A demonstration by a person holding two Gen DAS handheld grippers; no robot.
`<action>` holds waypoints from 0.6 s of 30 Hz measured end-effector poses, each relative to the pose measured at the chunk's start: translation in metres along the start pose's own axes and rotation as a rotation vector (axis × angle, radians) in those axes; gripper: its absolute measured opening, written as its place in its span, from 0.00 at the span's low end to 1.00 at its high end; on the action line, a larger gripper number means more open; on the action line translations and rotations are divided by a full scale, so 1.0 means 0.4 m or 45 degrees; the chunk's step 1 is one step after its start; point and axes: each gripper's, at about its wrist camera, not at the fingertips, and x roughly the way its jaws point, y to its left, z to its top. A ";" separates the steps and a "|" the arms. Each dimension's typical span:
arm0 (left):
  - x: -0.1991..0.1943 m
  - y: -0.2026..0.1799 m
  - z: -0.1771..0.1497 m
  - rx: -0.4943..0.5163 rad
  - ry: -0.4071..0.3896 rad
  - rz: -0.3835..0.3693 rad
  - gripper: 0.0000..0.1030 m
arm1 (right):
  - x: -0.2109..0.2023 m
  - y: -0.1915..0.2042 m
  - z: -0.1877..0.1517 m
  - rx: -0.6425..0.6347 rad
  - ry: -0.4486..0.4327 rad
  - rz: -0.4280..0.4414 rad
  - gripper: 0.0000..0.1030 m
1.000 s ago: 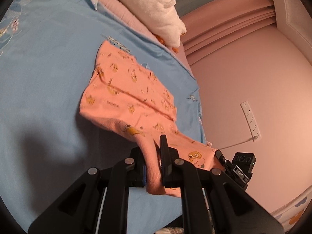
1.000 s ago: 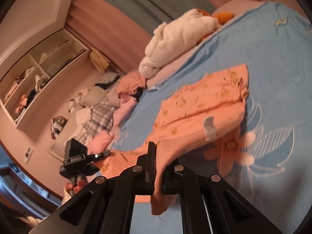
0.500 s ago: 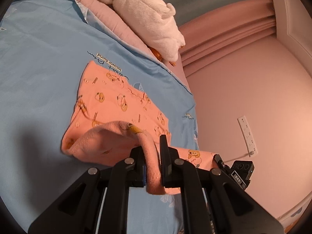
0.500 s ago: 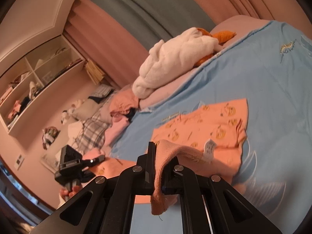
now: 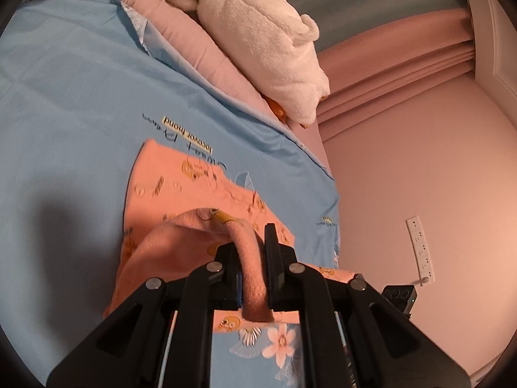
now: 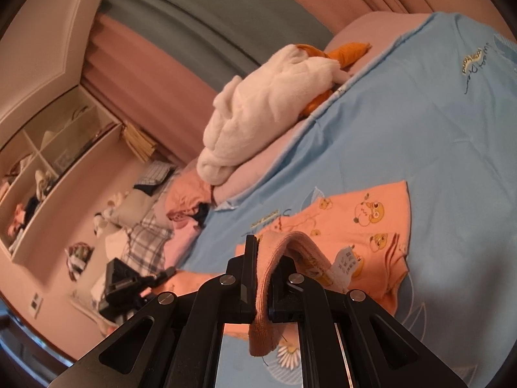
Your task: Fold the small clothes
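Note:
A small orange garment printed with yellow cartoon figures lies on the blue bedsheet. My left gripper is shut on its ribbed hem, which arches up between the jaws and hangs down behind them. In the right wrist view the same garment lies flat ahead, its white care label turned up. My right gripper is shut on the other end of the hem, whose cuff dangles below the jaws. The near half of the garment is lifted and doubled over the flat far half.
A white fluffy blanket rests on a pink pillow at the head of the bed. Piled clothes and a checked cloth lie by the wall shelves. The bed edge meets a pink wall with a socket strip.
Both grippers have carried the held hem forward toward the pillows, so the garment has gone from stretched out to folding over itself. The printed words on the sheet are uncovered.

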 end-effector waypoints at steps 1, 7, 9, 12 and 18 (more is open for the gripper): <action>0.014 0.003 0.013 0.002 0.001 0.007 0.09 | 0.008 -0.007 0.004 0.001 0.007 -0.008 0.07; 0.097 0.045 0.056 -0.012 0.041 0.081 0.09 | 0.087 -0.058 0.032 0.031 0.070 -0.072 0.07; 0.124 0.064 0.061 -0.020 0.059 0.114 0.09 | 0.116 -0.081 0.036 0.041 0.097 -0.104 0.07; 0.156 0.093 0.067 -0.042 0.077 0.143 0.09 | 0.158 -0.118 0.038 0.062 0.144 -0.155 0.07; 0.203 0.147 0.082 -0.088 0.102 0.210 0.09 | 0.203 -0.177 0.039 0.122 0.205 -0.209 0.07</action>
